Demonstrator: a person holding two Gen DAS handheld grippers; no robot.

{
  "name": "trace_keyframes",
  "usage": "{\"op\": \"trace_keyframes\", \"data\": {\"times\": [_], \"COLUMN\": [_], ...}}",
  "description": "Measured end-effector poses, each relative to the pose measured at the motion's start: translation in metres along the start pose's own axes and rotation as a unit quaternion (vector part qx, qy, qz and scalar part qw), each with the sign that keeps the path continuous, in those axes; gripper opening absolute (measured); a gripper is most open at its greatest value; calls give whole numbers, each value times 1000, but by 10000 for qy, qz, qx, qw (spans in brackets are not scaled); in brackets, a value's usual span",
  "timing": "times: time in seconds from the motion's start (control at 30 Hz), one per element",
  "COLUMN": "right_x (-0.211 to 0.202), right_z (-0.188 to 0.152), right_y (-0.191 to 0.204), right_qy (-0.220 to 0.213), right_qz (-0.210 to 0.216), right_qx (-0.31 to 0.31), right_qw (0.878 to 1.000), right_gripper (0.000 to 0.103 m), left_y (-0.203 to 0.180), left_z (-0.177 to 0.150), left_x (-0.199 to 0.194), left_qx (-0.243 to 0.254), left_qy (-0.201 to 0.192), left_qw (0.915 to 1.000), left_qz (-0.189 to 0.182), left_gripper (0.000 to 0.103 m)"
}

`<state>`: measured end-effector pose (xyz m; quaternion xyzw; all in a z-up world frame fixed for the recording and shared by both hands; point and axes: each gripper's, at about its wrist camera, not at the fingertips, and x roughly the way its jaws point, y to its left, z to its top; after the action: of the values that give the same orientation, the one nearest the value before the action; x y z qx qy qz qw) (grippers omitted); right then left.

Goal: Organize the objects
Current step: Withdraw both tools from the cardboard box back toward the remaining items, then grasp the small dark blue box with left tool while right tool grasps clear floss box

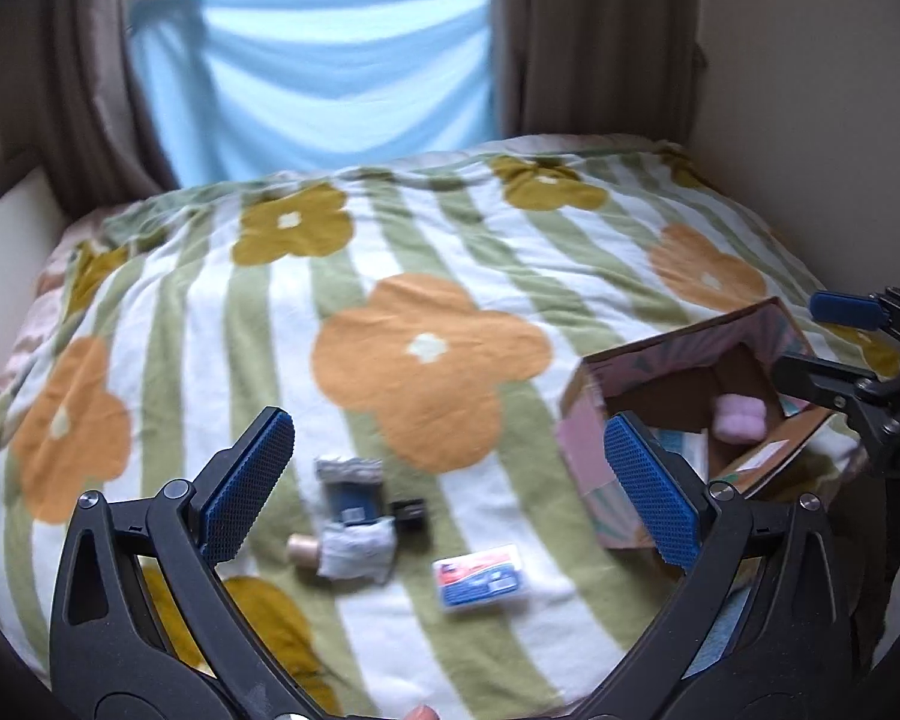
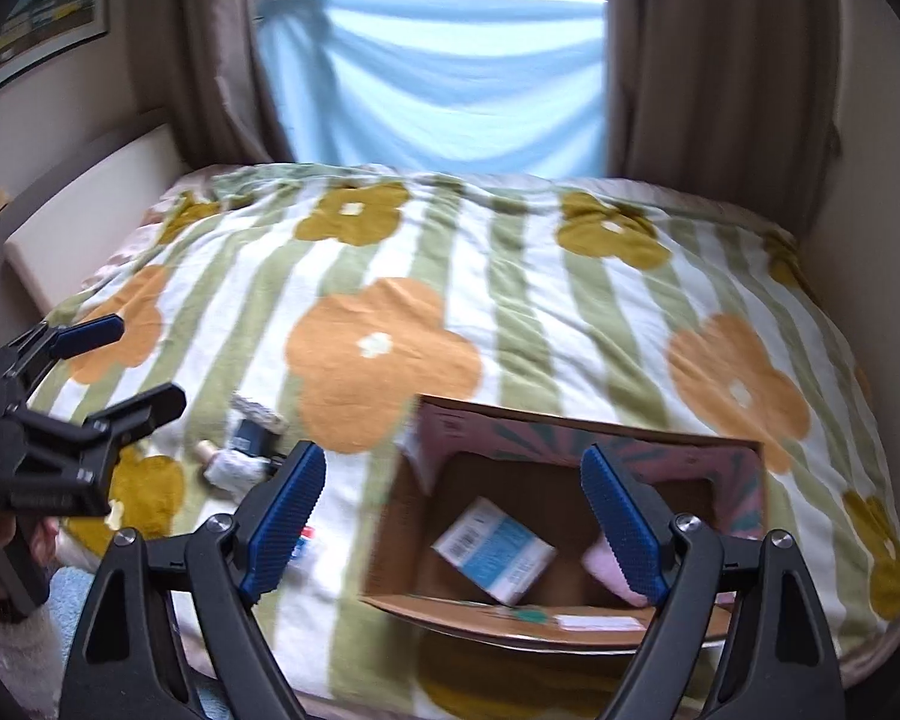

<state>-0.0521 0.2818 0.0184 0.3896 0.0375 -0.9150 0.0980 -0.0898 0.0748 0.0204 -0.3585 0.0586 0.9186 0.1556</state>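
An open cardboard box (image 1: 594,456) (image 2: 570,627) sits on the bed's near right side. Inside lie a pink soft item (image 1: 741,417) (image 2: 609,567) and a blue-white packet (image 2: 495,549). Left of the box lie a grey-wrapped bundle with a blue part (image 1: 354,513) (image 2: 243,456), a small black item (image 1: 409,515) and a blue-white-red packet (image 1: 480,579). My left gripper (image 1: 450,489) (image 2: 144,369) is open and empty above these loose items. My right gripper (image 2: 453,522) (image 1: 810,336) is open and empty above the box.
The bed carries a green-striped blanket with orange and mustard flowers (image 1: 432,354) (image 2: 384,348). A blue cloth (image 1: 330,72) hangs over the window between brown curtains. Walls close both sides; a pale headboard panel (image 2: 90,204) stands at left.
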Motion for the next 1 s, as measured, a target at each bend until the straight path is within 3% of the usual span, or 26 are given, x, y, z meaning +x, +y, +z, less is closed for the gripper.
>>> {"op": "trace_keyframes", "data": {"times": [0.23,0.57,1.0], "right_x": [24,87,162], "right_z": [-7,-52,-117], "right_y": [63,141,154], "right_qy": [63,515,844], "right_qz": [414,666,292], "right_qx": [-371,-540,158], "right_qw": [9984,9950,9959], "right_gripper": [85,85,85], "left_y": [57,92,109], "left_z": [-29,-75,-109], "left_x": [8,52,128], "left_qx": [-273,-549,-629], "left_qy": [229,723,1215], "left_qw": [9990,9958,9905], "left_qz": [282,129,-124], "left_gripper": [103,103,103]}}
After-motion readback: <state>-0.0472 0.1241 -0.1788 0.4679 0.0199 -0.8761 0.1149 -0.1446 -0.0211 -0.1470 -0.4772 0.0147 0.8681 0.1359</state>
